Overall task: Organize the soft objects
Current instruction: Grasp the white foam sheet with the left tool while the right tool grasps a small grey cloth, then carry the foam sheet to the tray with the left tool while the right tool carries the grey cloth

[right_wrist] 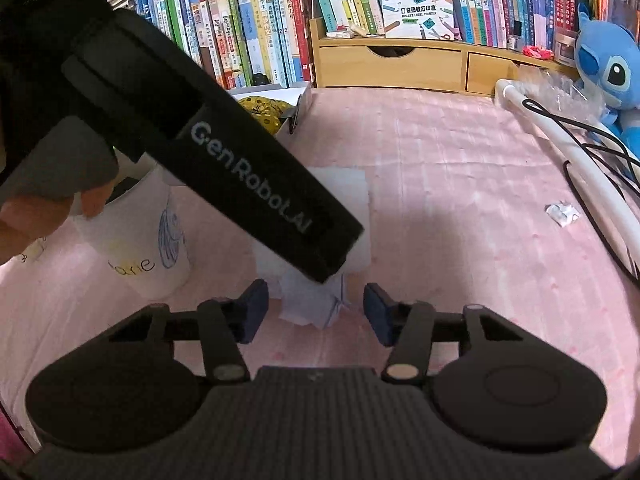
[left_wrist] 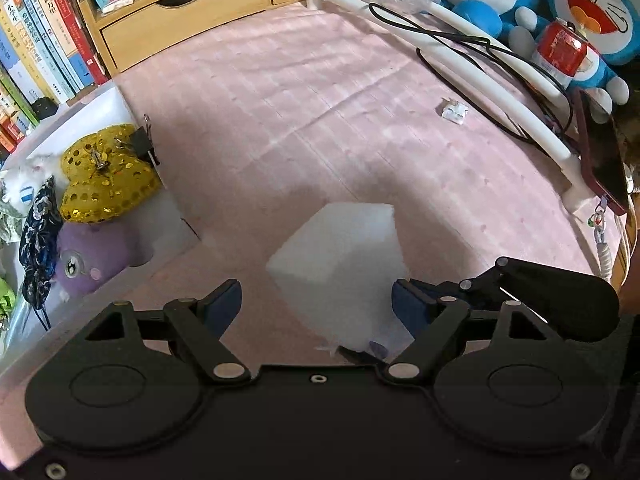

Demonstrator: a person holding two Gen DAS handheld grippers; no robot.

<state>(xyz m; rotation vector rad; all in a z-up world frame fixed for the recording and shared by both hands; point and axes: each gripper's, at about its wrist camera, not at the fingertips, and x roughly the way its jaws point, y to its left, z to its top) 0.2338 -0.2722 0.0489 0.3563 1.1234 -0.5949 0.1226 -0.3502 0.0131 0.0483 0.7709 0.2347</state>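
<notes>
A: On the pink bedspread (left_wrist: 320, 92), between both tools, sits a white foam block (left_wrist: 340, 256). Why is the left gripper (left_wrist: 316, 304) hanging over it like that?

B: Its jaws stand wide, one blue pad on each side of the block, neither touching. It looks lined up to straddle the block before squeezing, I'd say.

A: And the right gripper (right_wrist: 316, 310)?

B: Also apart, not pressing on anything. A crumpled scrap of white paper with blue lines (right_wrist: 316, 304) lies between its pads, just at the near foot of the block. Whether it aims for the scrap or the block, I can't tell.

A: Where would the block go?

B: Probably the white bin (left_wrist: 112, 104) at the left edge. It already holds a gold sequin heart cushion (left_wrist: 108, 176), a purple plush (left_wrist: 88, 260) and a dark patterned cloth (left_wrist: 38, 248), so soft things are being gathered there.

A: Anything in the way?

B: A white paper cup with crayon drawing (right_wrist: 152, 240) stands just beside the block in the right view, under the person's fingers (right_wrist: 52, 212). A foam block is light and could skid if only one pad meets it first.
</notes>
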